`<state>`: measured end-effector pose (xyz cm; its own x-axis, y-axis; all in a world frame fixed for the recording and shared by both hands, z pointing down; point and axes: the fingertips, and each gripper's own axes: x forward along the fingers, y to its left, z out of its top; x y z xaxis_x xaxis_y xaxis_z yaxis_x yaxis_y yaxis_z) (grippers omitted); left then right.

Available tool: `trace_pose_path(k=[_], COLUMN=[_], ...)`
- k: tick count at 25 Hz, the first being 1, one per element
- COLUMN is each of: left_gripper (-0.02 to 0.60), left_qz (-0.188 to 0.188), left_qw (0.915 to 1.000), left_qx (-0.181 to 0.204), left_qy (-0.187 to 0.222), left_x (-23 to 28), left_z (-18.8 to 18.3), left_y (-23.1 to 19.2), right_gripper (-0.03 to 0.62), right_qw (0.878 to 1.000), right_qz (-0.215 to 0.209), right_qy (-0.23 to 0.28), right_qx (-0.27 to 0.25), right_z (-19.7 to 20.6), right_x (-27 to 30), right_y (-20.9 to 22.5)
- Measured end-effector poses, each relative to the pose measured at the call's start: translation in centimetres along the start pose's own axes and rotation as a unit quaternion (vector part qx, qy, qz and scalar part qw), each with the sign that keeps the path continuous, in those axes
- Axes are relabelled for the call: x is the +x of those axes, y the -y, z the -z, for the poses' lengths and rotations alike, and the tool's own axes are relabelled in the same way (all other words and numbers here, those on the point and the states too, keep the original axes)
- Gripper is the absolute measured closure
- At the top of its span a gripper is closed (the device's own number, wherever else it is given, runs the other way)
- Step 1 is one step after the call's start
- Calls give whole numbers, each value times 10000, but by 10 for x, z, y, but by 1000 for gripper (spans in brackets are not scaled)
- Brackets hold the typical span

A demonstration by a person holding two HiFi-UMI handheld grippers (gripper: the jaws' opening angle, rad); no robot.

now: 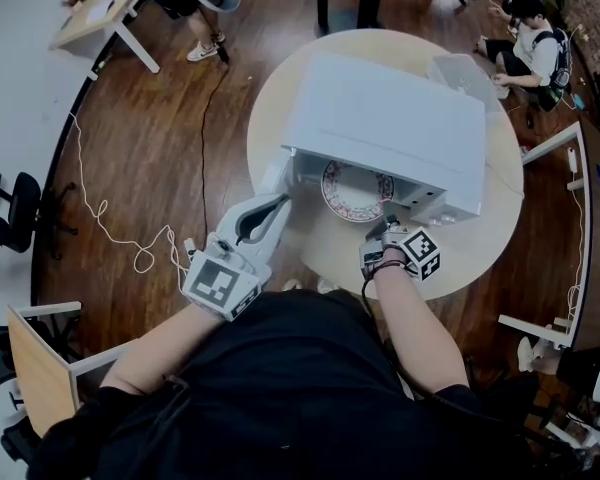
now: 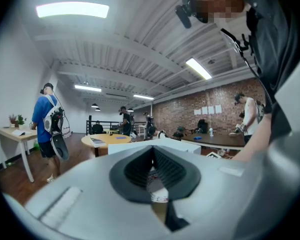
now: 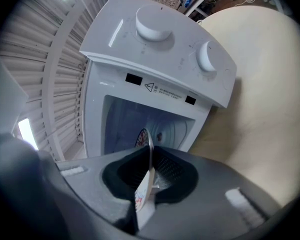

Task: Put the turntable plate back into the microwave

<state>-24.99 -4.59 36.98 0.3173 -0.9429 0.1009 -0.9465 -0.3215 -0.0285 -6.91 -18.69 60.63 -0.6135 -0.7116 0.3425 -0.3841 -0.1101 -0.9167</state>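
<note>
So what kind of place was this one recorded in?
Probably an open-plan office or lab: a round table, an office chair, a brick wall, and a person at another table.

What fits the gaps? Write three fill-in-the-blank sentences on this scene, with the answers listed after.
The microwave stands on a ___ table.
Its control panel carries ___ knobs.
The ___ gripper is shut on the turntable plate.
Missing words: round; two; right.
</note>
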Motion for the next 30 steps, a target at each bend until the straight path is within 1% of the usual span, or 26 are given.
trace_pose_path(k=[3,7,14,21,30], left_gripper=[577,577,577,577,577], left_qz=[6,-86,-62,-61,-45], left_qw=[10000,9999,9999,9998,9997], left_qx=[4,-124,-114,-129,-177], left_qy=[-21,-66,-108,-130,-191], left_x=[-1,-3,-4,-8,-9], left_z=[1,3,4,4,6], left_y=[-1,-8,-6,-7,-10], right_gripper=[568,568,568,568,565], right_qw=[10000,10000,10000,9996,9988], right_qz=[-22,-36,-13,146,116], right_qy=[24,32,80,234,444], right_qx=[1,-31,5,92,158], right_z=[-2,-3,-6,-9,-15], right_x=[6,15,28,41,57], right_y=[-1,-2,1,11,10])
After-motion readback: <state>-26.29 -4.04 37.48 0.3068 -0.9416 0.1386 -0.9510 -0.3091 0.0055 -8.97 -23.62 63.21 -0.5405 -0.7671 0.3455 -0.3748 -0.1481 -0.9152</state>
